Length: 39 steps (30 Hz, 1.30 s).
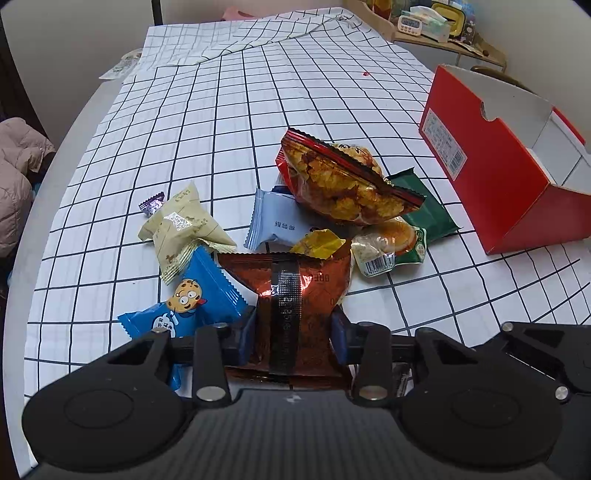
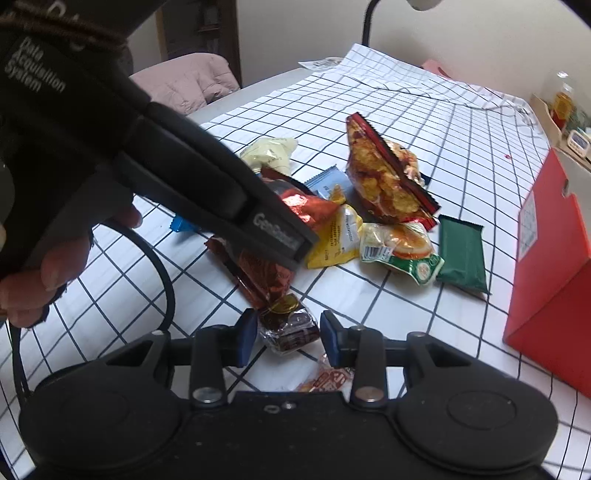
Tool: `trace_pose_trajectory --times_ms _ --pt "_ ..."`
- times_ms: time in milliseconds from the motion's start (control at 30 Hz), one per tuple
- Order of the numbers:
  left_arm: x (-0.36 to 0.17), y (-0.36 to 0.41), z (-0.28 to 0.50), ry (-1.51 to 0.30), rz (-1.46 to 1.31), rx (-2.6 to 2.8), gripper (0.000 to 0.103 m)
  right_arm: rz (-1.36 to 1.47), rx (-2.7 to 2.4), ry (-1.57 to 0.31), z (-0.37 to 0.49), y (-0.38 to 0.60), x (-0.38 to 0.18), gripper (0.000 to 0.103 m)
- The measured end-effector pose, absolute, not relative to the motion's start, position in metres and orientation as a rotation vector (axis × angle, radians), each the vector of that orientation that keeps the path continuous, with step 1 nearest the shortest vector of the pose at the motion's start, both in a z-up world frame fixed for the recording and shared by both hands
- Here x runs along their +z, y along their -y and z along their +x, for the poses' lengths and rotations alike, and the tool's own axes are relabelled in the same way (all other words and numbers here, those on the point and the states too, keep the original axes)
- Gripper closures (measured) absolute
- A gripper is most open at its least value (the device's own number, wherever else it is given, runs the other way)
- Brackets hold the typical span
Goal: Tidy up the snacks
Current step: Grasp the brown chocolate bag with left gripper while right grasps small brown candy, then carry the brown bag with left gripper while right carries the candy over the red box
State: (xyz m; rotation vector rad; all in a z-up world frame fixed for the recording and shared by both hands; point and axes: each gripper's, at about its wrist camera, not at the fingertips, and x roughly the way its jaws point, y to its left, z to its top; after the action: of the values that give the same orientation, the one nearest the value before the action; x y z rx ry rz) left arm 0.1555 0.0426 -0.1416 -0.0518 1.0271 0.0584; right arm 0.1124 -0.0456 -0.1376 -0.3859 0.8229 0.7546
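A pile of snack packets lies on the checked tablecloth (image 1: 258,92). My left gripper (image 1: 293,328) is shut on a shiny reddish-brown packet (image 1: 295,291); that packet also shows in the right wrist view (image 2: 295,210), under the left gripper's body. Behind it lie a red chips bag (image 1: 343,181), a pale blue packet (image 1: 275,221), a cream packet (image 1: 181,229), a blue cookie packet (image 1: 192,302) and a green packet (image 1: 424,206). My right gripper (image 2: 288,332) has its jaws around a small dark wrapped sweet (image 2: 290,328), with gaps on both sides.
An open red cardboard box (image 1: 491,177) stands at the right; it also shows in the right wrist view (image 2: 550,266). A small purple candy (image 1: 151,203) lies left of the pile. A shelf with clutter (image 1: 436,22) stands behind the table. A small orange wrapper (image 2: 328,380) lies under my right gripper.
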Motion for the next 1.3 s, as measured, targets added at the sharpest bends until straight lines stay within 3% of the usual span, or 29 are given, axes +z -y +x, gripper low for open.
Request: trace_pose_trajectory --times_ms 767,1300 --pt "-0.054 -0.04 0.126 -0.959 -0.174 0.036 0.065 -0.131 0.599 -0.744 0.098 0.112 -0.052 0.067" --pt "-0.004 0.048 0.176 -0.933 -0.13 -0.049 0.065 -0.063 0.478 -0.683 0.137 0.194 0.0 0.067"
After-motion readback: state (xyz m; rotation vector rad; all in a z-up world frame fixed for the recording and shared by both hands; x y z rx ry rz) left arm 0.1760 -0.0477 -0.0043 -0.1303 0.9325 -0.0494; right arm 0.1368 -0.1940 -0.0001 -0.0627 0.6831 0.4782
